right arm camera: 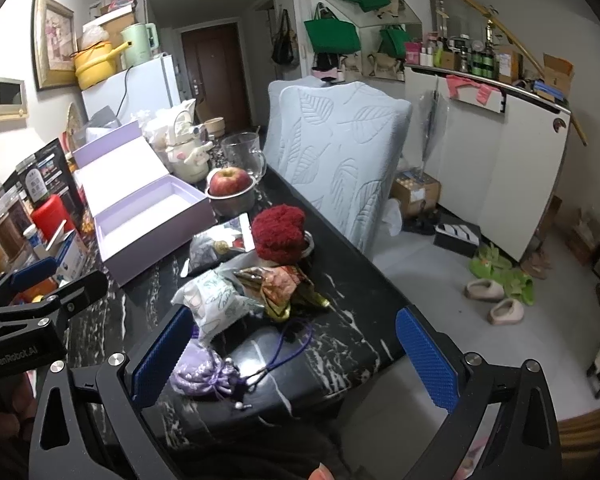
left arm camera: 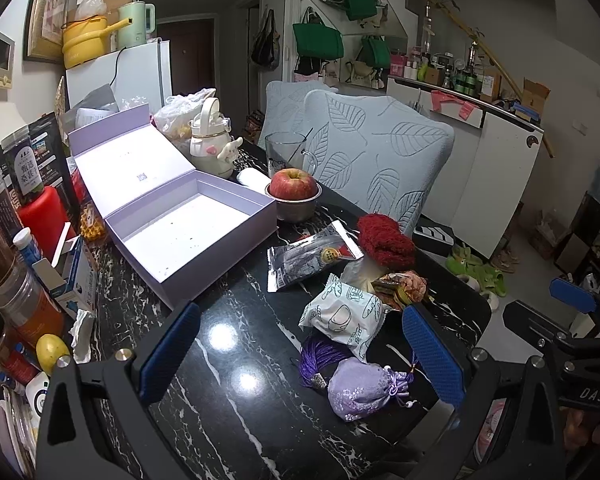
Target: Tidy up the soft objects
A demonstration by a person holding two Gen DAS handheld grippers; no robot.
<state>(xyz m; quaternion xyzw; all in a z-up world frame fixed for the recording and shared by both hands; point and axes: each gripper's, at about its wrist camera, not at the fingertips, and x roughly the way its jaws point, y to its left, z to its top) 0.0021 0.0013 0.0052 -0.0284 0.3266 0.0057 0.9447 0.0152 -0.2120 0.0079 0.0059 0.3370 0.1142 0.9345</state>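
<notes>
**Soft objects heaped near table's right edge, both grippers spread wide**

Soft objects clustered on the black marble table (left arm camera: 236,344), along its right edge and toward the near corner: a lilac drawstring pouch (left arm camera: 362,388) nearest, touching a purple tassel (left arm camera: 320,356); just behind, a white printed packet (left arm camera: 344,316); beyond that, an orange and gold cloth bundle (left arm camera: 404,286), a red woolly piece (left arm camera: 386,240) and a grey foil packet (left arm camera: 312,258). Open lilac box (left arm camera: 192,228), lid raised and inside bare, near the table's left edge, well apart from the heap. At the far edge, a red apple (left arm camera: 293,183) in a small metal bowl (left arm camera: 298,208), with a glass mug (left arm camera: 286,152) behind. Left gripper (left arm camera: 300,354) low over the near edge, blue fingers (left arm camera: 432,354) wide apart and holding nothing, the pouch and tassel lying between them on the marble. Right gripper (right arm camera: 296,360) likewise parted and empty, lilac pouch just inside its left finger (right arm camera: 160,358), the table's near right corner between the pads. Leaf-patterned chair cover (left arm camera: 380,160) beside the right edge.
</notes>
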